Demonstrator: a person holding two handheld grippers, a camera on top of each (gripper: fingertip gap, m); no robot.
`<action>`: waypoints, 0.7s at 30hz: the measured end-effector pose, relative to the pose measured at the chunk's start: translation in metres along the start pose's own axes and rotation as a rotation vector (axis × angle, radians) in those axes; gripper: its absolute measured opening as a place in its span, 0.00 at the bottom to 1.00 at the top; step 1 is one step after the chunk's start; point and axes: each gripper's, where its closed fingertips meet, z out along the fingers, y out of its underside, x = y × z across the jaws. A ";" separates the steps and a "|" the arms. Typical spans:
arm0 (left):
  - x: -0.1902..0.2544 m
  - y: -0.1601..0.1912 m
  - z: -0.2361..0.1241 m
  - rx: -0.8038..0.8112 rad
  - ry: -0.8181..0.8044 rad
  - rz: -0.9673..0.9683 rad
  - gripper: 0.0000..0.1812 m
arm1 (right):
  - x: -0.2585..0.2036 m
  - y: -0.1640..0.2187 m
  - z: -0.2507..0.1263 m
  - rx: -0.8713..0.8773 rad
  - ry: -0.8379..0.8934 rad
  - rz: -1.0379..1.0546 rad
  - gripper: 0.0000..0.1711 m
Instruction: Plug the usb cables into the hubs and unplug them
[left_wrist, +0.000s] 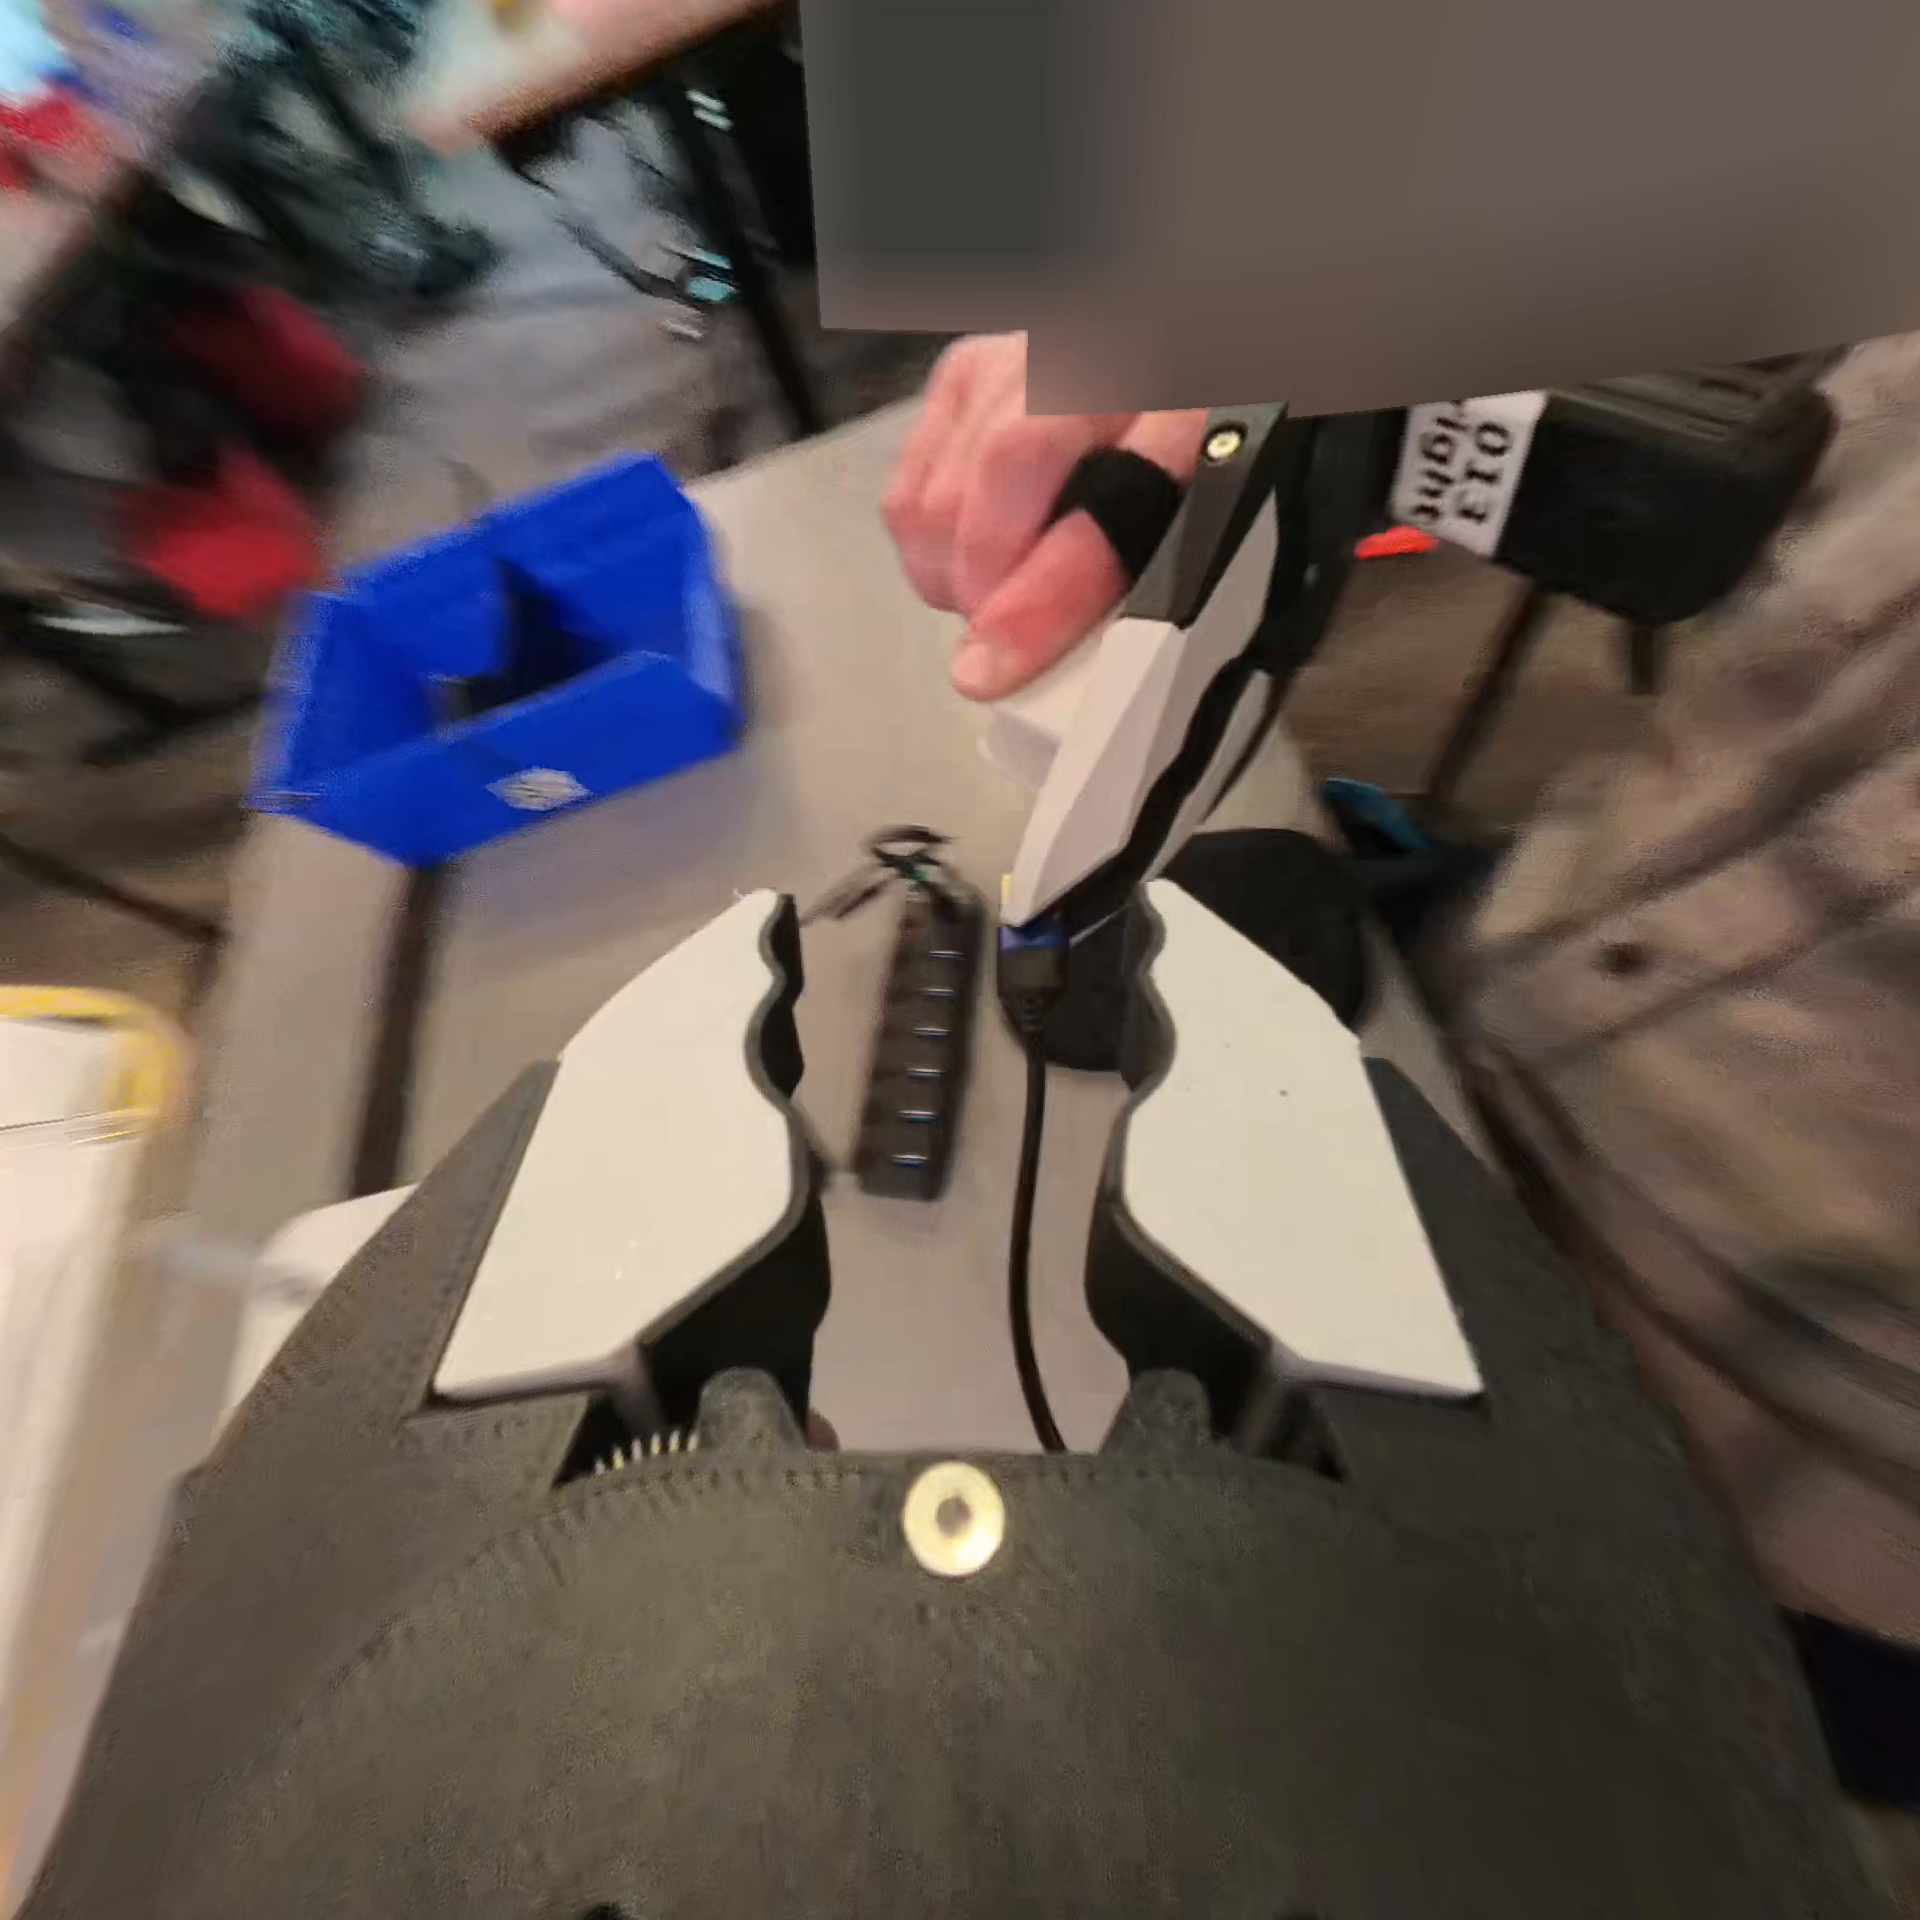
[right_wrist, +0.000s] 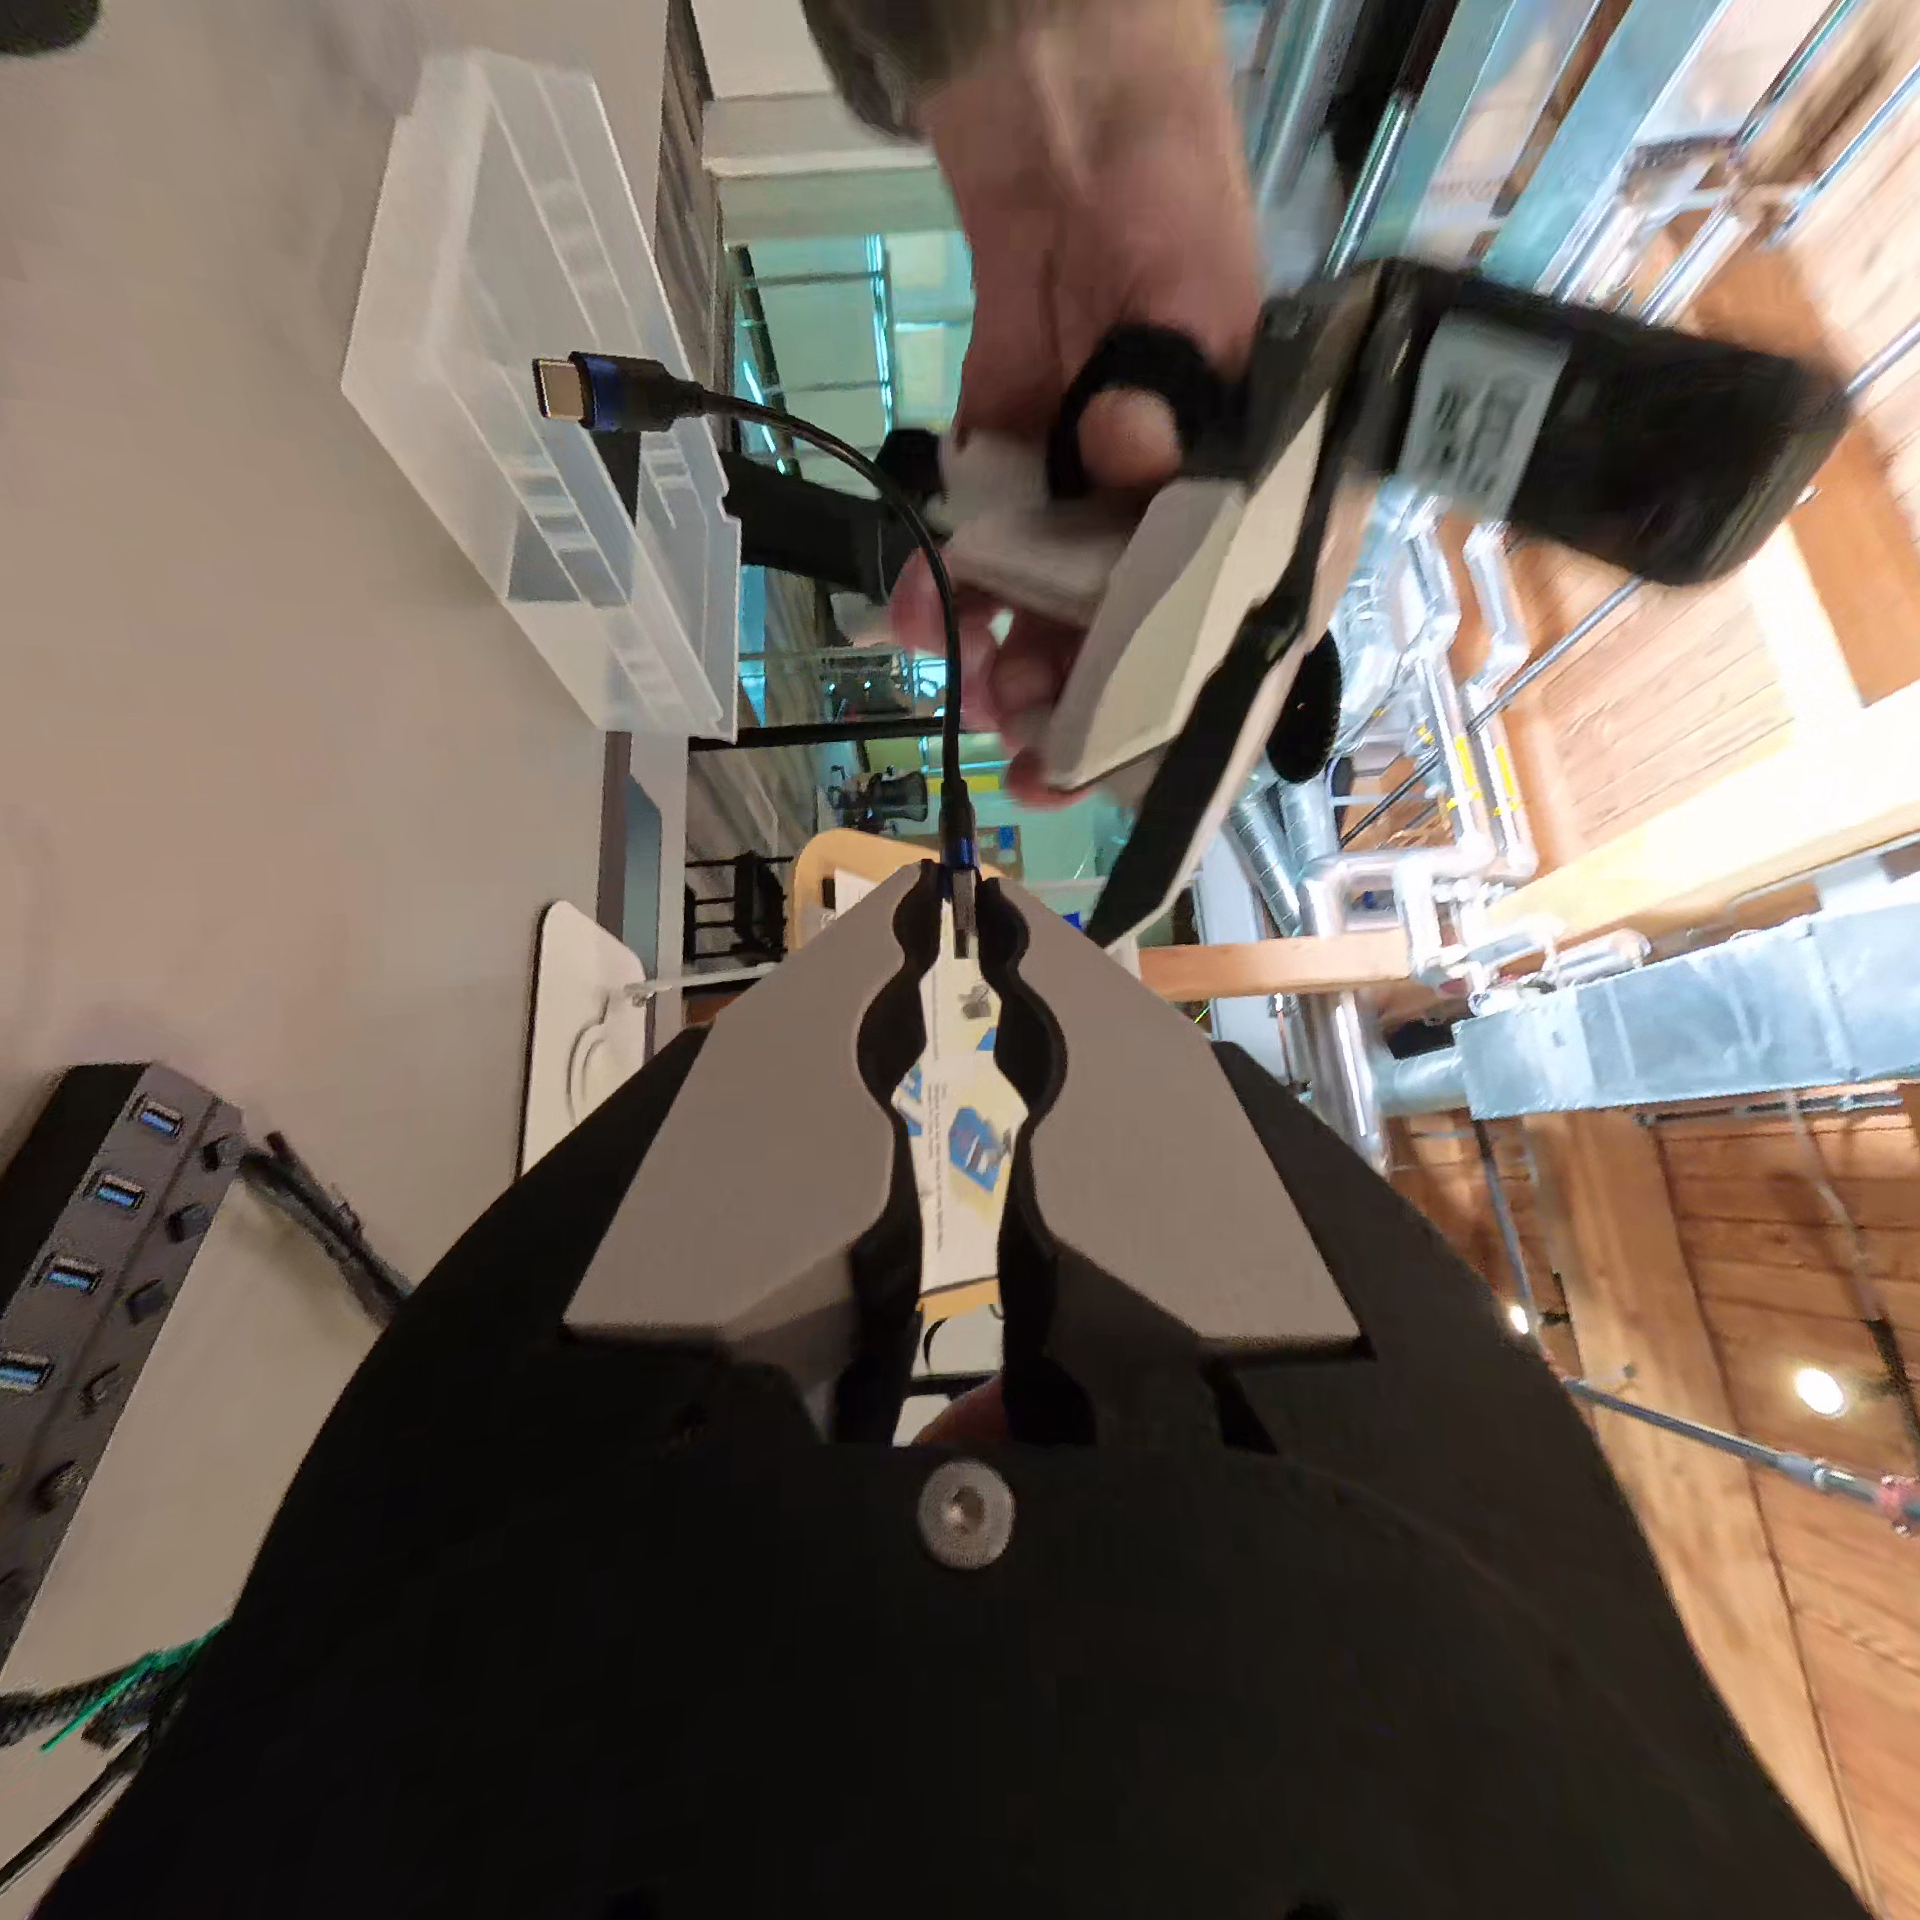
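**Blue-collared USB plug pinched at right fingertips; left gripper wide above hub**

Black braided USB cable (right_wrist: 940, 644) arcs up from the right gripper (right_wrist: 961, 894), whose jaws are nearly closed, pinching the blue-ringed plug (right_wrist: 961, 883) at the very tips. Free end of the cable, a USB-C connector (right_wrist: 587, 390), hangs in the air in front of a clear plastic organiser box (right_wrist: 540, 416).

Left gripper (left_wrist: 966, 935) spread wide, holding nothing. The dark multi-port USB hub (left_wrist: 920, 1049) lies flat on the grey table (left_wrist: 883, 644), between the fingers in the left wrist view. Blue bin (left_wrist: 499, 665) sits farther back. Left view blurred.
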 end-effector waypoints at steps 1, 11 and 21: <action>0.006 0.005 0.007 -0.022 0.094 -0.035 0.34 | 0.002 -0.006 0.000 0.012 0.011 -0.007 0.03; -0.006 -0.007 0.017 0.359 -0.065 -0.157 0.20 | 0.028 0.013 -0.014 -0.002 0.192 0.161 0.03; -0.001 -0.025 0.013 0.655 -0.107 -0.304 0.10 | 0.029 0.014 -0.017 0.021 0.253 0.207 0.03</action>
